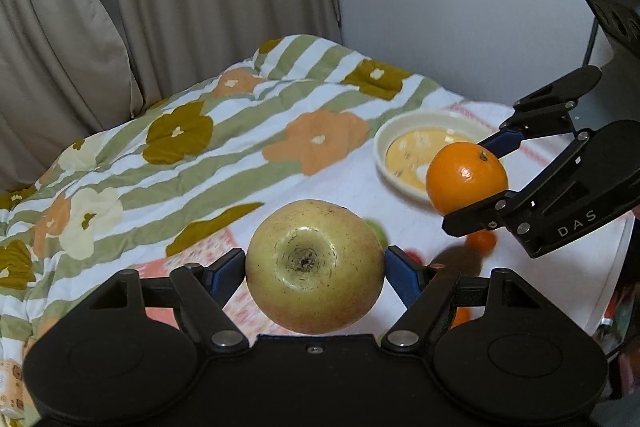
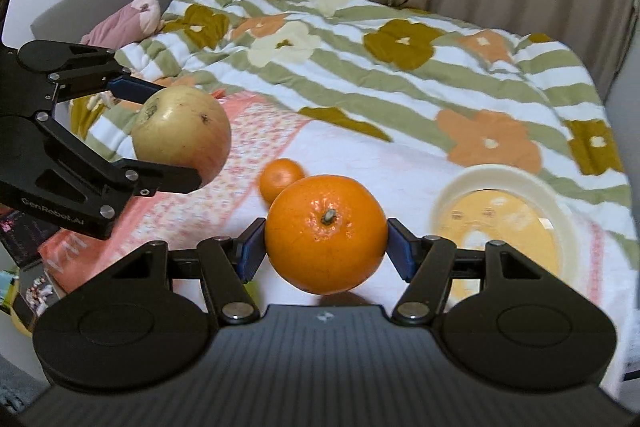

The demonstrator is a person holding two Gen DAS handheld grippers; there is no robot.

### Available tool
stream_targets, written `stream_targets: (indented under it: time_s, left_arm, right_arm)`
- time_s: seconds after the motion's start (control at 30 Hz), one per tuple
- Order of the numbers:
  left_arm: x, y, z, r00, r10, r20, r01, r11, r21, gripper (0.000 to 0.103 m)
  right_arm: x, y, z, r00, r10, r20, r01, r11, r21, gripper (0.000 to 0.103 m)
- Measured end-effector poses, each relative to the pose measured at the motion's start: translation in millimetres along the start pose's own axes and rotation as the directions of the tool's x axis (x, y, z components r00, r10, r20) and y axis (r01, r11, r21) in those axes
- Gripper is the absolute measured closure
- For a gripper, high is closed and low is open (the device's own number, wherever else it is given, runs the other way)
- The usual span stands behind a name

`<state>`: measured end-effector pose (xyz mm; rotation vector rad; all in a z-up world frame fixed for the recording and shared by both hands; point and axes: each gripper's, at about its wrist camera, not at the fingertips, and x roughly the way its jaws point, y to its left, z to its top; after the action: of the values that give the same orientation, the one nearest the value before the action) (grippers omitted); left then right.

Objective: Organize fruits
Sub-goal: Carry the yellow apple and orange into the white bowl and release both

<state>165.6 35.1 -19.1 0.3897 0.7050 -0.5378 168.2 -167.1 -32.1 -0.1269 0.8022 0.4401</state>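
- My left gripper (image 1: 315,273) is pinching the yellow-green apple (image 1: 314,267) between its blue pads, blossom end facing the camera, and holding it in the air above the bed.
- My right gripper (image 2: 326,245) is clamping the large orange (image 2: 326,233) the same way, stem up, also clear of the bedding.
- I am judging this as the carry step, with the cream bowl (image 2: 568,223) as the likely target; it is sitting on the white cloth (image 1: 348,187), nearer my right side.
- To do it well, I am keeping both grips steady and level, bringing one fruit in at a time so the grippers are not crowding each other over the rim, and lowering each fruit inside the bowl before letting go, since round fruit may roll on soft bedding.
- A small mandarin (image 2: 280,179) is waiting on the cloth, behind the orange.
- The flowered quilt (image 2: 400,67) is lying beyond.
- Writing: "DAS" on the right gripper's body in the left view; "GenRobot.AI" on the left gripper's body in the right view.
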Motion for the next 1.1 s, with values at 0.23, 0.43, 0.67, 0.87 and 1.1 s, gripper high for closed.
stream_targets:
  time_s: [0.23,0.43,0.67,0.87,1.1]
  left_arm:
    - [25,-40,38,1.000,0.004,0.011,-0.004,0.999,-0.032,0.024]
    - [60,-70,63,1.000,0.003,0.003,-0.003,0.999,-0.041,0.024]
    - [115,-100,87,1.000,0.000,-0.018,-0.001,0.999,-0.042,0.024]
    - [170,-115,104,0.999,-0.002,-0.046,0.000,0.999,-0.044,0.024]
    - [225,-128,115,0.996,0.016,-0.087,-0.017,1.000,-0.013,0.024]
  right_arm:
    - [-23,-69,-6,0.999,-0.040,0.012,0.040,0.999,0.003,0.025]
    - [-24,-128,-14,0.998,-0.069,0.013,0.069,0.997,0.033,0.025]
    - [-7,-192,-18,0.995,-0.100,0.019,0.099,0.993,0.056,0.025]
    - [18,-231,-21,0.995,-0.094,0.008,0.094,0.993,0.066,0.025]
    - [47,-259,-26,0.997,-0.076,-0.018,0.078,0.994,0.082,0.025]
